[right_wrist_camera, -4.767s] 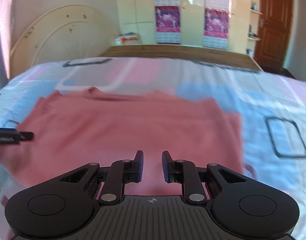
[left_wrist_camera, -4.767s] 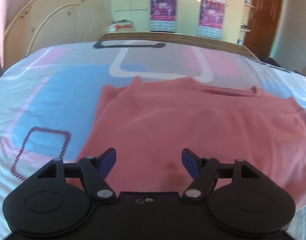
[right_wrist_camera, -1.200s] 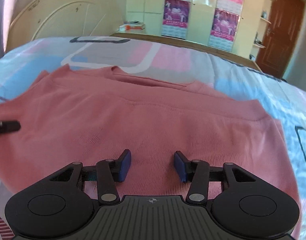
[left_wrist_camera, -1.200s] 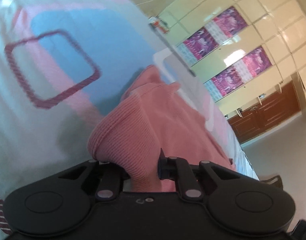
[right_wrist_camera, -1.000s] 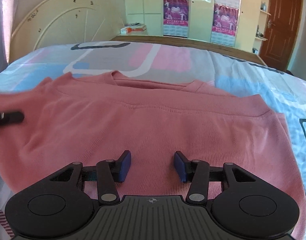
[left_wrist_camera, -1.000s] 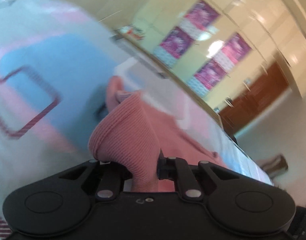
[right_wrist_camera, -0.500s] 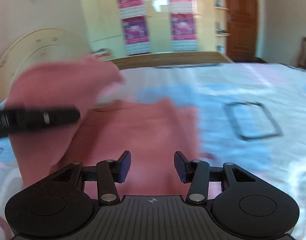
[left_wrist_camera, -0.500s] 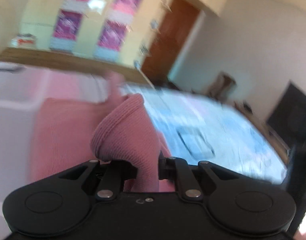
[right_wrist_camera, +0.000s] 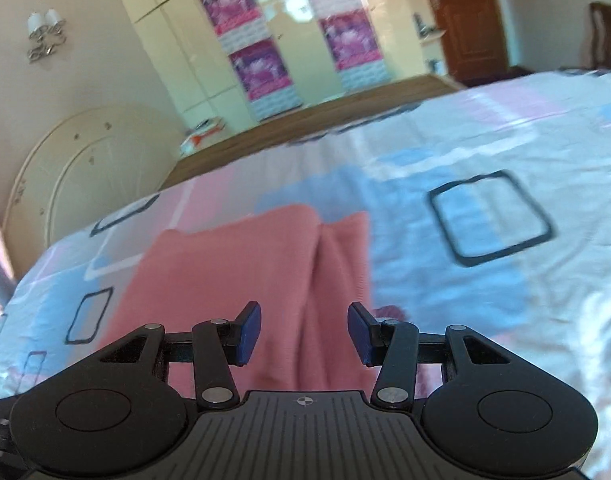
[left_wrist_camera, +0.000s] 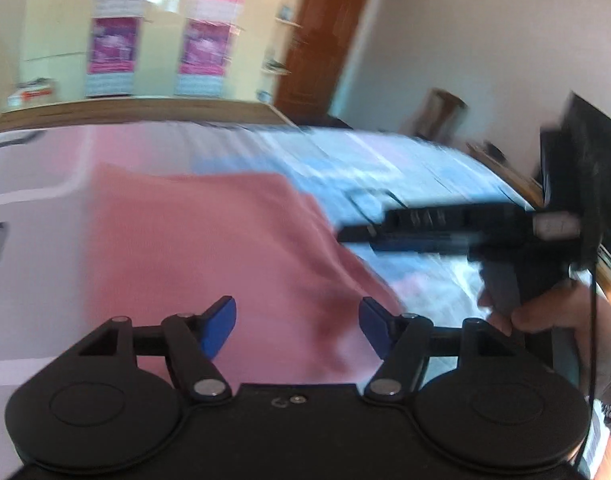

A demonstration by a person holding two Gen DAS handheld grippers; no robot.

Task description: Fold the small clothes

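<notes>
Now that the left gripper (left_wrist_camera: pixel 296 326) has just been opening, its blue pads stand apart with nothing pinched between them, and the pink garment (left_wrist_camera: pixel 209 248) lies flat on the patterned bedsheet (right_wrist_camera: pixel 485 152) just ahead of and beneath those fingers, one half laid over the other. The right gripper (right_wrist_camera: pixel 303 334) is likewise parted and empty, with the garment's doubled edge and a long lengthwise crease running away directly in front of its fingertips. In the left wrist view the right tool, held in the person's hand (left_wrist_camera: pixel 545 312), hovers off the cloth beyond the right finger. The step in hand looks like settling this fold, and doing it well probably means letting the cloth drop fully before pulling the fingers clear, so no loop of knit catches a pad. Smoothing the ridge ahead of the right fingers and squaring the edges would likely help before the next fold.
</notes>
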